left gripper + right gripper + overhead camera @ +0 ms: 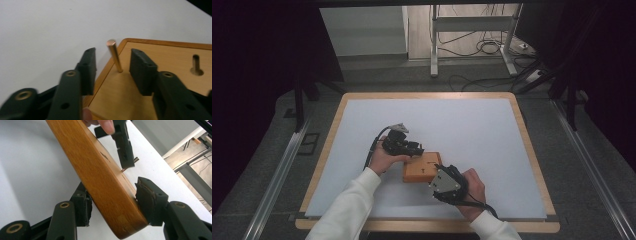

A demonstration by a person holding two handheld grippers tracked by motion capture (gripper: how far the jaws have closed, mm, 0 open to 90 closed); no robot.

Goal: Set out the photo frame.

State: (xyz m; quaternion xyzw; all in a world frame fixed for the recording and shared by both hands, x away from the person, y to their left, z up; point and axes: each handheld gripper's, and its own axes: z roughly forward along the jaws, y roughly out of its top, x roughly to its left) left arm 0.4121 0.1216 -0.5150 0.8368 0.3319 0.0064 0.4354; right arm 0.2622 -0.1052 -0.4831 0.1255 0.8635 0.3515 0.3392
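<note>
High view: fixed above the near edge, facing forward and down over the whole tabletop. Left and right gripper views: riding close behind each pair of tongs, both sharing the wooden block with the high view.

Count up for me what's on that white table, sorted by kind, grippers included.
Wooden block: 1
Brass pin, standing in the block: 1
Grippers, left gripper and right gripper: 2
Total: 4
</note>
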